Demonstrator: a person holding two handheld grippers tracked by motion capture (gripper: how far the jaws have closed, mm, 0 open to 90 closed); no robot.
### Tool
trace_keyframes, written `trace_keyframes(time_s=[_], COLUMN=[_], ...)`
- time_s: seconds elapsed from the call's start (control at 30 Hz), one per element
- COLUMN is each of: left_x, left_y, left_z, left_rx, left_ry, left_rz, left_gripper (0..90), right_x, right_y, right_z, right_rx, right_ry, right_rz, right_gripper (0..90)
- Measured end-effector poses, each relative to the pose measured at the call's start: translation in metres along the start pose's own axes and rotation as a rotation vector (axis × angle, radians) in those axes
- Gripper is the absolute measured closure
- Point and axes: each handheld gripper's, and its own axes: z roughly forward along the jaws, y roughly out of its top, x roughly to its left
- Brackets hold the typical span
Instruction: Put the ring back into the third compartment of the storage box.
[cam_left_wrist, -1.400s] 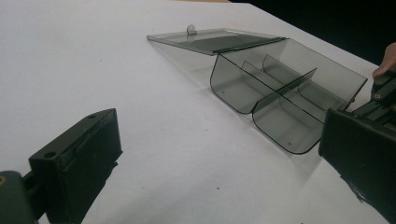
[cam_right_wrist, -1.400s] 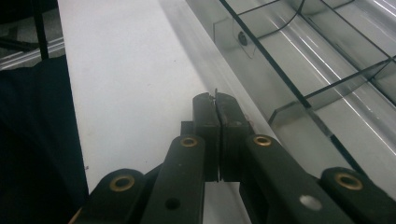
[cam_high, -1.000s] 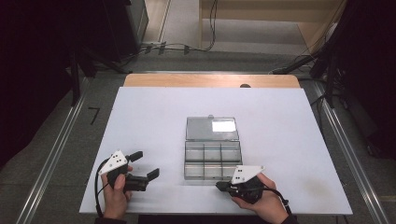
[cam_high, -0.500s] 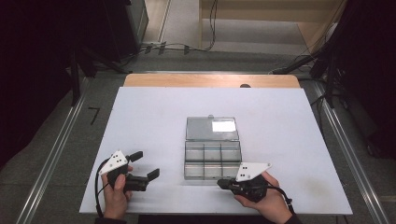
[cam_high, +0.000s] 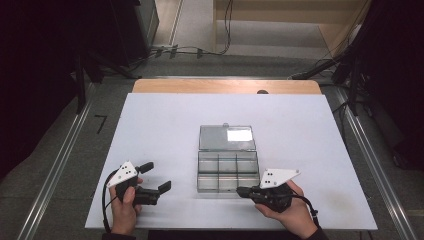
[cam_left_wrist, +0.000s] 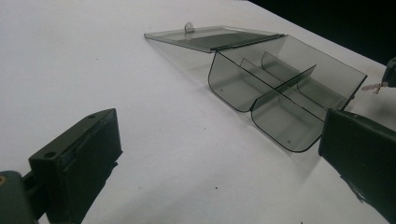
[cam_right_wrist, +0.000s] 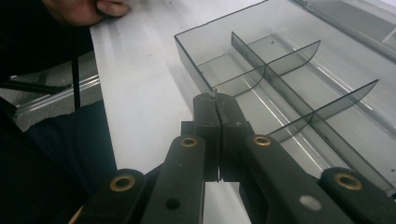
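In the lower left of the high view the left gripper (cam_high: 156, 177) rests on the white worktop (cam_high: 165, 130), its jaws spread wide with nothing between them. At the centre lies the clear compartment box (cam_high: 227, 170), its lid (cam_high: 226, 137) folded flat open toward the top of the frame and its divided tray showing nothing inside in the right gripper view. In the lower right the right gripper (cam_high: 240, 190) hangs just beside the box's near right corner, its jaws clenched tight; in the left gripper view a tiny pale thing shows at their tip, too small to name.
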Motion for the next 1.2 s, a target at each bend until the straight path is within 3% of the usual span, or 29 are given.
trace_keyframes(time_s=[1.2], left_x=[-0.002], left_y=[0.000], left_z=[0.001], left_rx=[0.007], left_ry=[0.003], left_rz=[0.012], left_gripper=[0.0], right_x=[-0.014], right_y=[0.013], right_z=[-0.014], right_rx=[-0.059], right_ry=[-0.033], right_rz=[0.027], right_gripper=[87.0])
